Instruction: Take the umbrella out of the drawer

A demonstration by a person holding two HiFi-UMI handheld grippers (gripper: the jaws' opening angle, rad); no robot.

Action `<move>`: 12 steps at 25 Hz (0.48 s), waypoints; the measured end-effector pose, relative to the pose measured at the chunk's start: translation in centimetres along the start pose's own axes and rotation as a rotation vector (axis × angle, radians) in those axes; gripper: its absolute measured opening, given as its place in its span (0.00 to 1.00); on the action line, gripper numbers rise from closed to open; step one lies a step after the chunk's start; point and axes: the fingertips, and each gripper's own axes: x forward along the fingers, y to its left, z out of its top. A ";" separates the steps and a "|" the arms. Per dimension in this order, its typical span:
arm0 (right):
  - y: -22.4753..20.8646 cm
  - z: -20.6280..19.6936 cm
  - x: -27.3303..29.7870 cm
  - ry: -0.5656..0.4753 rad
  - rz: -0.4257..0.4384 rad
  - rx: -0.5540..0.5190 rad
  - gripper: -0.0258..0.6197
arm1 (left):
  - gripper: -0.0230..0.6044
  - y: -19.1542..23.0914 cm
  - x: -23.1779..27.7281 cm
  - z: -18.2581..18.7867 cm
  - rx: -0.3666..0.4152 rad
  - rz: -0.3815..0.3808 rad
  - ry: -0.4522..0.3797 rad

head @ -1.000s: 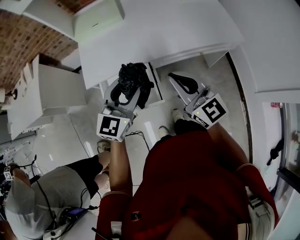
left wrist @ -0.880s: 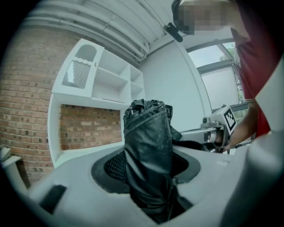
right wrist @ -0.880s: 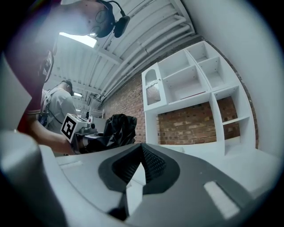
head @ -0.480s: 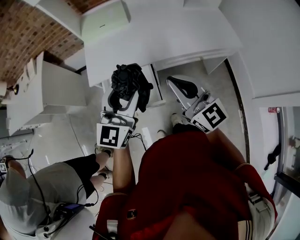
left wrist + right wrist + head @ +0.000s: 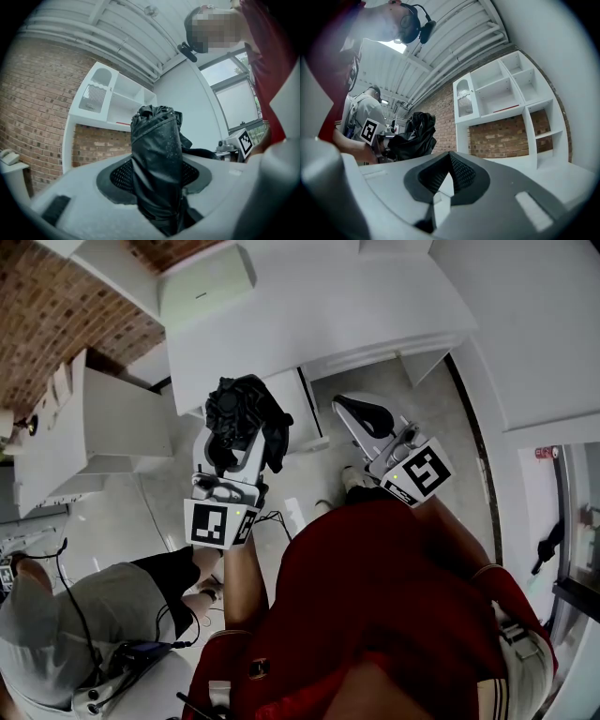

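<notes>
The left gripper [image 5: 157, 187] is clamped on a folded black fabric umbrella [image 5: 157, 150]. Its jaws stand partly apart, with the dark, dimpled pads pressing the bundle from both sides. The cloth is shiny and creased, speckled with fine pale dots, and rises out of the jaws to a crumpled top. A loose flap hangs off to one side.

The right gripper [image 5: 449, 161] holds nothing. Its ribbed black pads meet at the tip in a narrow wedge, set in a smooth grey-white plastic shell.

The head view shows both grippers together, side by side but apart, each carrying a white cube with black square markers [image 5: 419, 470] at its rear. They are held out in front of a person's red shirt [image 5: 375, 596]. In that view the umbrella is up in the left gripper, out of what looks like a pulled-out white drawer [image 5: 305, 404]. The drawer sits under a white countertop [image 5: 319, 315], and the umbrella overlaps its left edge. Below lies a glossy pale floor [image 5: 159, 493], and a second person in a grey shirt [image 5: 94, 615] crouches at lower left.

Only the gripper views show the room upright. A white open shelf unit [image 5: 511, 93] stands against a red brick wall [image 5: 440, 126], under a ribbed white ceiling [image 5: 454, 28]. The right gripper view also shows the umbrella from the side.
</notes>
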 end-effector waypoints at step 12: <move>0.0 -0.3 0.1 0.015 -0.003 -0.001 0.06 | 0.39 0.1 0.0 -0.4 -0.010 0.001 0.014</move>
